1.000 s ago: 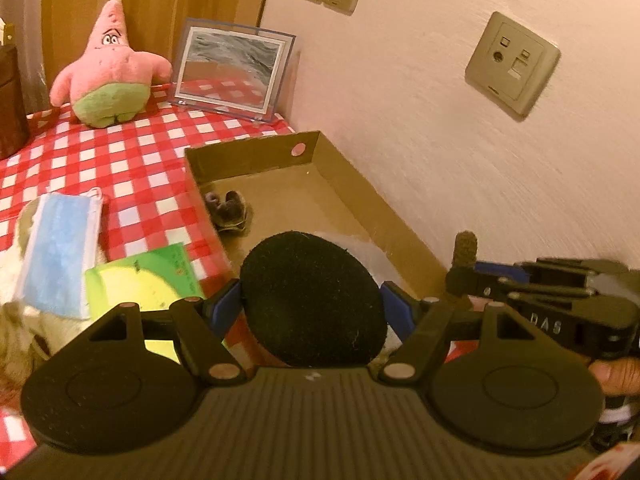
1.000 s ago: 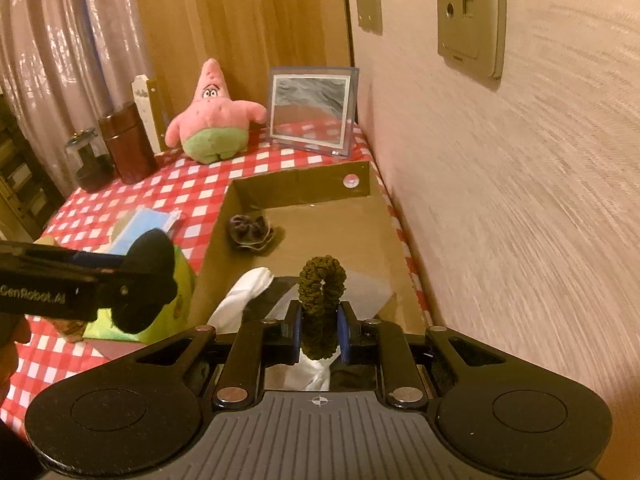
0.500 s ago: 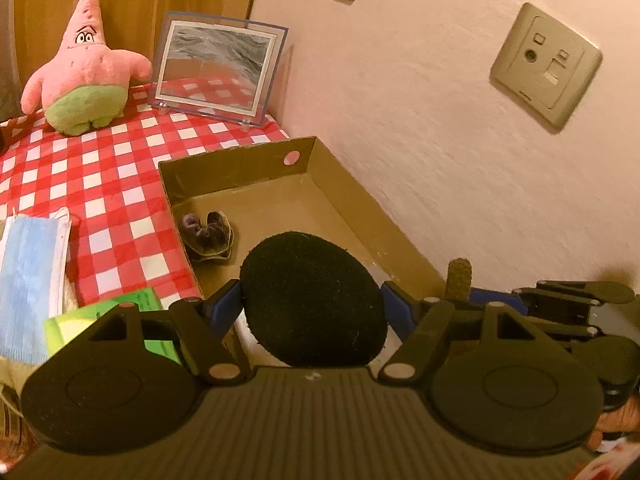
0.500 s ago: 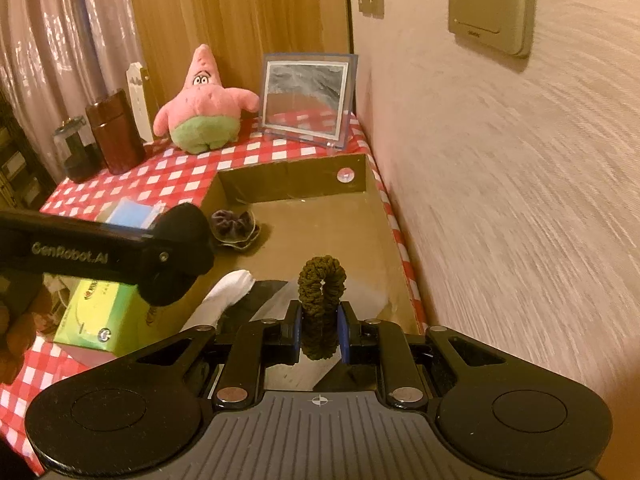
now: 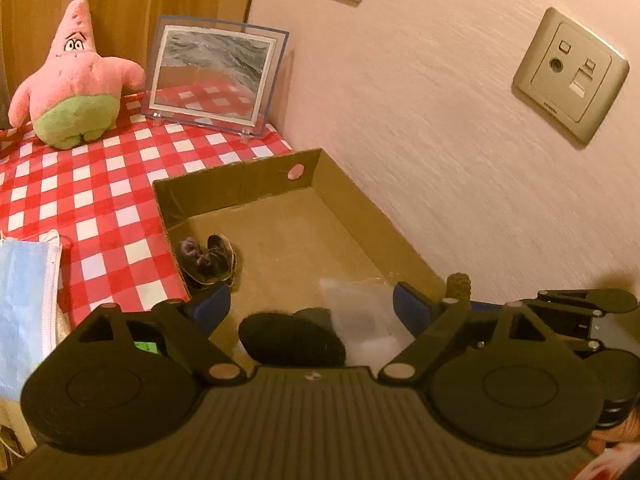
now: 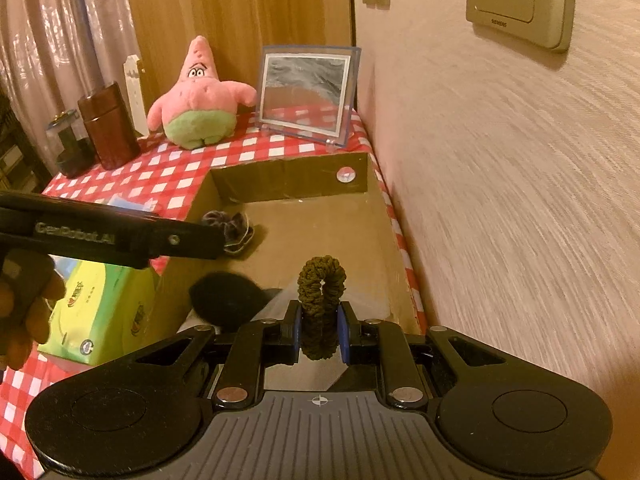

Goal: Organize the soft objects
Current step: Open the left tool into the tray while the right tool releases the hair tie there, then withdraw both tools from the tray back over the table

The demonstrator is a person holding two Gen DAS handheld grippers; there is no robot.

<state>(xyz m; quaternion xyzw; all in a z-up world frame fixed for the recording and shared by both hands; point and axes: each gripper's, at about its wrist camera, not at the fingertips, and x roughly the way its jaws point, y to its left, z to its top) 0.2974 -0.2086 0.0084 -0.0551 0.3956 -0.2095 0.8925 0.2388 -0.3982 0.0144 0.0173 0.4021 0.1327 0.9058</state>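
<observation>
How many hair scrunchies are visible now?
2. A dark purple scrunchie lies in the cardboard box by its left wall; an olive scrunchie is clamped in the right hand-held gripper. Others may be hidden.

Left gripper (image 5: pixel 310 304): jaws spread wide, blue pads (image 5: pixel 212 305) well apart, nothing between them. In the right wrist view it reaches in from the left, roughly level, with the person's left hand (image 6: pixel 24 312) wrapped around its rear, fingers curled.

Right gripper (image 6: pixel 320 330): jaws drawn close together, pads (image 6: pixel 297 330) pressing both sides of a dark green scrunchie (image 6: pixel 322 292), which stands upright between them. In the left wrist view it sits at the right edge, pointing left, beside the left gripper.
</observation>
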